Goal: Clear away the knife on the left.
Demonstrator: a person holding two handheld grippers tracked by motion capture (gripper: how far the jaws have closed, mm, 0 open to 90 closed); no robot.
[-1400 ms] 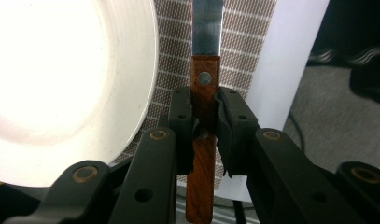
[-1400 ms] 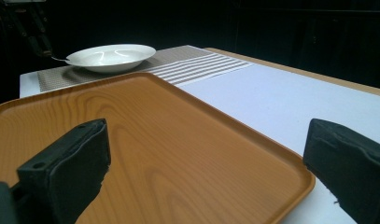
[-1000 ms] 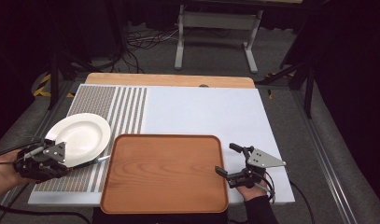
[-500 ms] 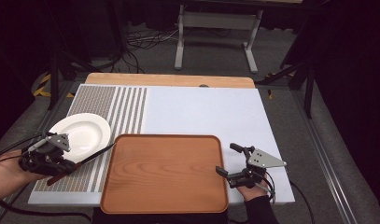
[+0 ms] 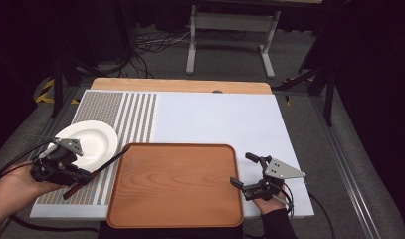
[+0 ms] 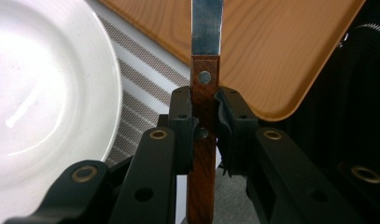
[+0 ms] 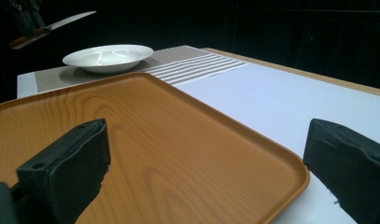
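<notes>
My left gripper (image 5: 82,175) (image 6: 205,113) is shut on the wooden handle of a knife (image 5: 103,165) (image 6: 204,88), held over the striped placemat (image 5: 135,112). The steel blade (image 6: 207,25) points toward the left edge of the wooden tray (image 5: 175,184) (image 6: 276,42). A white deep plate (image 5: 89,141) (image 6: 33,93) lies on the placemat just beyond that gripper. My right gripper (image 5: 242,169) (image 7: 206,158) stands open at the tray's right rim (image 7: 253,140), jaws wide apart with nothing held. From the right gripper view the plate (image 7: 108,56) and the knife (image 7: 61,22) show far off.
The tray sits at the table's front edge, on the white table cover (image 5: 220,117). A bare wooden strip (image 5: 180,85) runs along the far edge. Beyond the table are a metal stand (image 5: 230,35) and floor cables (image 5: 150,47).
My left gripper has lifted the knife off the placemat and moved slightly right, so the blade now reaches toward the tray's corner. The right gripper, plate and tray have stayed put.
</notes>
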